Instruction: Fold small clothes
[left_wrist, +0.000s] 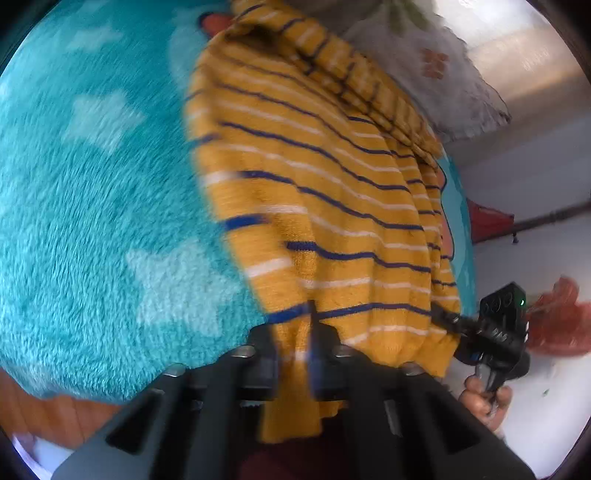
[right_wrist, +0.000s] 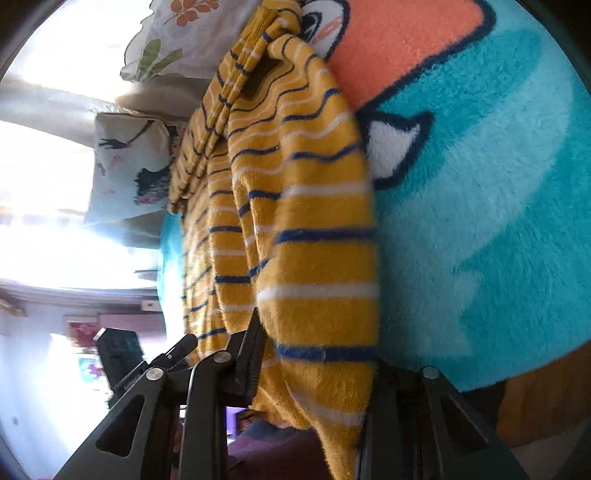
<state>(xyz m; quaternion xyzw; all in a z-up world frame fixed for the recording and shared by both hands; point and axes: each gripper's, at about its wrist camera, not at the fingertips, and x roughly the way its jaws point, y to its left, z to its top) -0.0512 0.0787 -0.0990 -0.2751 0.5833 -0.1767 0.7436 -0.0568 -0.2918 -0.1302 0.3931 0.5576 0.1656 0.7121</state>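
Note:
A small yellow garment with blue and white stripes (left_wrist: 314, 177) hangs lifted over a fluffy teal blanket (left_wrist: 92, 221). My left gripper (left_wrist: 293, 354) is shut on the garment's lower edge, cloth pinched between the jaws. In the left wrist view the right gripper (left_wrist: 448, 319) grips the same edge further right, held by a hand. In the right wrist view the garment (right_wrist: 303, 236) fills the middle, and my right gripper (right_wrist: 314, 365) is shut on its bunched hem. The left gripper (right_wrist: 177, 349) shows there at lower left, holding the far edge.
The teal blanket has white stars and an orange and white cartoon patch (right_wrist: 402, 48). Floral pillows (right_wrist: 129, 166) lie at the far end. A wooden bed edge (left_wrist: 48, 413) shows below the blanket. Red cloth (left_wrist: 557, 317) lies on the floor to the right.

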